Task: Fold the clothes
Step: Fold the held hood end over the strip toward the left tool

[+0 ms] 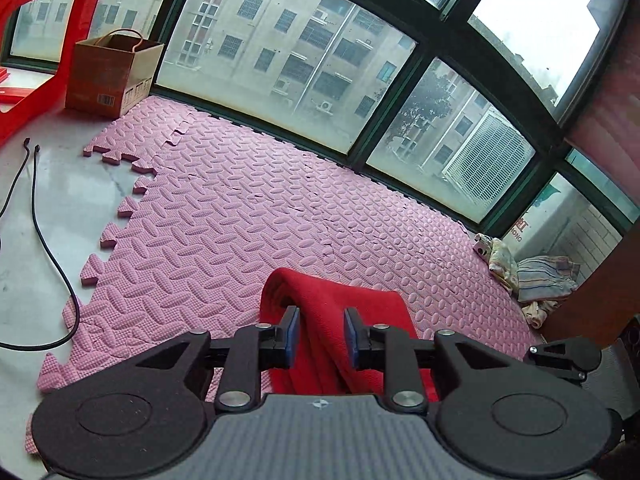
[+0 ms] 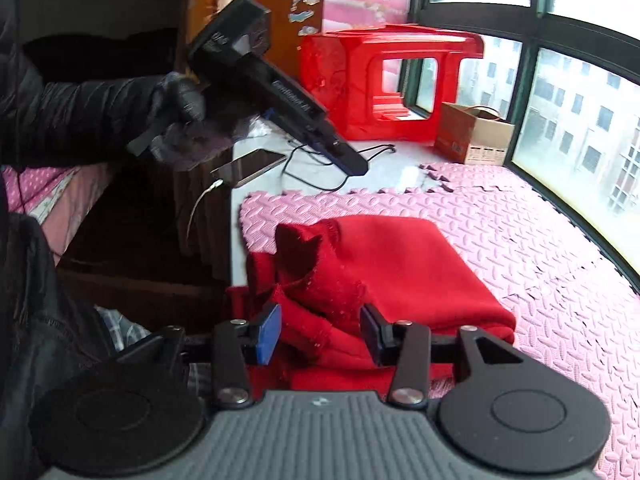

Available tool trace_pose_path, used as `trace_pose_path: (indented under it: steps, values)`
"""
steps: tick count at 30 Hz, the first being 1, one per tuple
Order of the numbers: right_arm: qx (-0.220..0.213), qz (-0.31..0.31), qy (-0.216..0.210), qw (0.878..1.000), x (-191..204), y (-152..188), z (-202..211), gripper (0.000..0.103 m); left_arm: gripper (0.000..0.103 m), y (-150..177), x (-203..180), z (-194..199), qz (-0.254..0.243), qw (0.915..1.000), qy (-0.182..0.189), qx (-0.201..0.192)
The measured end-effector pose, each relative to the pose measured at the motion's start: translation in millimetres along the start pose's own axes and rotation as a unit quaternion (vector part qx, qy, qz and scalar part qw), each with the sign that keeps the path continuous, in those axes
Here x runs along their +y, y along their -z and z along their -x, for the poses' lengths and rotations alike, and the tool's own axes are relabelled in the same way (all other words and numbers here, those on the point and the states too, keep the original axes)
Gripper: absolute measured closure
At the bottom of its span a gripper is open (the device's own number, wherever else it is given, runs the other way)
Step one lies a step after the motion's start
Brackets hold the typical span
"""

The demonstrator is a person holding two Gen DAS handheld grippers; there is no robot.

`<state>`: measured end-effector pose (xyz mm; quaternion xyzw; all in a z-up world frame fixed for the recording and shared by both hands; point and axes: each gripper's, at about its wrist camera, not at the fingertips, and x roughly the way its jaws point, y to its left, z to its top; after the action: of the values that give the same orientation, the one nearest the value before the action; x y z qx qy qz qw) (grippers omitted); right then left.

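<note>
Right tool (image 2: 320, 332) stands released, pads apart over the red knit garment (image 2: 400, 268), which lies folded into a thick bundle on the pink foam mat (image 2: 520, 220). Left tool (image 1: 321, 336) also released, cloth between pads untouched. Folding looks nearly done; tidying remains.

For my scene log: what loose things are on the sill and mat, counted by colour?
Red: 2, garment and stool
Brown: 1, box
Black: 2, phone and cable
Pale or striped: 1, heap of clothes
Total: 6
</note>
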<state>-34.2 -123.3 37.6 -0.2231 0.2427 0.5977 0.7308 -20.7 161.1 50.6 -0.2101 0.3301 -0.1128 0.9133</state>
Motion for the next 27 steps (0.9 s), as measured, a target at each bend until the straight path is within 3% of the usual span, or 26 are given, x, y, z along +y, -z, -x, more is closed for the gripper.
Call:
trace_pose_path:
  steps: [3,5,7,10,14,17,23,27]
  values:
    - [-0.014,-0.034,0.004,0.999,-7,-15,-14,0.06,0.076,0,-14,-2,-0.009,0.9998,0.015,-0.002]
    - [0.0,-0.038,0.012,0.999,-6,-16,-28,0.065,0.075,0,-22,-4,-0.014,0.9996,0.026,-0.002]
    - [0.024,-0.043,0.028,0.998,-5,-15,-44,0.096,0.075,1,-29,-7,-0.019,0.9992,0.035,0.001]
    - [0.025,-0.052,0.027,0.998,-4,-15,-40,0.098,0.075,2,-38,-12,-0.025,0.9986,0.047,0.006]
    - [0.007,-0.019,0.032,0.999,8,-23,-12,0.098,0.075,0,-49,-12,-0.032,0.9969,0.071,0.0]
    - [0.017,-0.008,0.034,0.999,15,-16,-15,0.098,0.075,4,-56,-23,-0.028,0.9953,0.092,0.013]
    - [0.038,0.02,0.031,0.999,30,5,-37,0.097,0.077,32,-57,-57,-0.019,0.9928,0.092,0.075]
    - [0.036,0.021,0.028,0.999,29,5,-36,0.097,0.077,49,-45,-52,-0.017,0.9935,0.075,0.084]
